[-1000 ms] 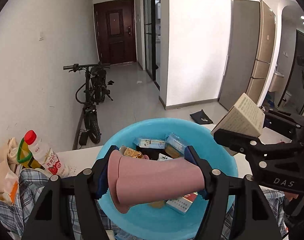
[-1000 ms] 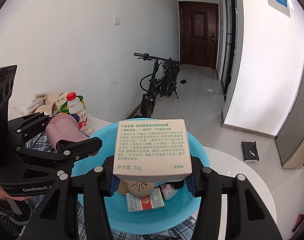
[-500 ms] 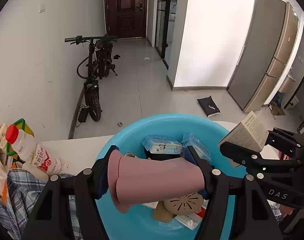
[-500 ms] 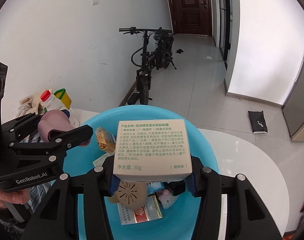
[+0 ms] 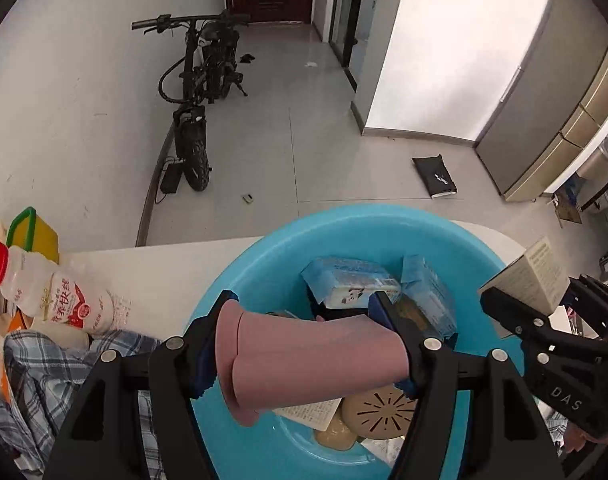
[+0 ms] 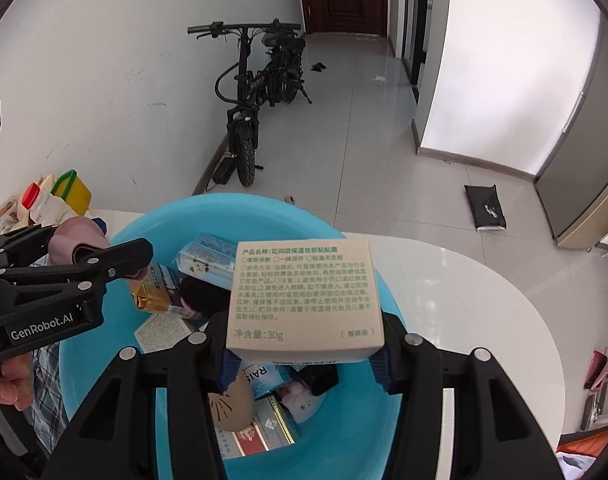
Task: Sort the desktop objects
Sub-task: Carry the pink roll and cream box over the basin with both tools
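My left gripper (image 5: 307,344) is shut on a pink cup (image 5: 311,364), held sideways above the blue basin (image 5: 264,276). My right gripper (image 6: 304,344) is shut on a beige box (image 6: 305,300) with green print, also above the blue basin (image 6: 104,380). In the left wrist view the beige box (image 5: 531,276) and right gripper (image 5: 543,320) show at the right. In the right wrist view the pink cup (image 6: 78,238) and left gripper (image 6: 76,264) show at the left. The basin holds several small packets and boxes.
The basin sits on a white round table (image 6: 463,300). A drink bottle with red cap (image 5: 48,288), a yellow container (image 5: 36,232) and a plaid cloth (image 5: 52,376) lie at the left. A bicycle (image 6: 260,92) stands on the floor beyond.
Both grippers have tilted downward over the basin with the cup and the box still held; more of the basin's contents shows.
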The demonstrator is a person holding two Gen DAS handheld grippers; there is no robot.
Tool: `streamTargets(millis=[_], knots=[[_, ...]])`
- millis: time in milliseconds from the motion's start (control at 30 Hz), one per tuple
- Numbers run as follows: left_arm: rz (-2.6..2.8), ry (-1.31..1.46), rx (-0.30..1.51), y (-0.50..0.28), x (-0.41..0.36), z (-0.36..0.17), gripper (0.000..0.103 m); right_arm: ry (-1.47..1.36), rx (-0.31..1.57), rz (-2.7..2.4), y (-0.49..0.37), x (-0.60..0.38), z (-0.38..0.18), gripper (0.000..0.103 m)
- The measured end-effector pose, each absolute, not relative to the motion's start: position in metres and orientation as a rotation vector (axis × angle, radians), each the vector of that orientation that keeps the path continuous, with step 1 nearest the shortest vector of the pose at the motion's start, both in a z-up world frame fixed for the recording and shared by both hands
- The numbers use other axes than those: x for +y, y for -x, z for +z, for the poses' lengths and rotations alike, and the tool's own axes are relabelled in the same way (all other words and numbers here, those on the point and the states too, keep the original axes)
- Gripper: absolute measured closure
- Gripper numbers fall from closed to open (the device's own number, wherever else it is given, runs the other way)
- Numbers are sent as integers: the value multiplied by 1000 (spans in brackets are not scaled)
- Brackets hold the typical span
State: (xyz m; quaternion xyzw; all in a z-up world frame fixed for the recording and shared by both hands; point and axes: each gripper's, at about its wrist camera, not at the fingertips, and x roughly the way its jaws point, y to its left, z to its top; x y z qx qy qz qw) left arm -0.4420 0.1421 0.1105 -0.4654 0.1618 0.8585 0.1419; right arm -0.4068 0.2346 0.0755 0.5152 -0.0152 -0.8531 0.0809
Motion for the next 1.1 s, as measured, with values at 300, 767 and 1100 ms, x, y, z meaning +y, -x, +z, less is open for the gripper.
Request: streamTargets(millis=[300,767,1100], knots=[[2481,1395,413,436,131,105,33,-1668,-79,-2507,409,245,64,53],[2379,1651,494,400,131,62,33,-1824,-46,-2437,388,244,52,53],[2382,1634,541,388,136,67,33,-1807,-32,-2447,385,242,64,53]])
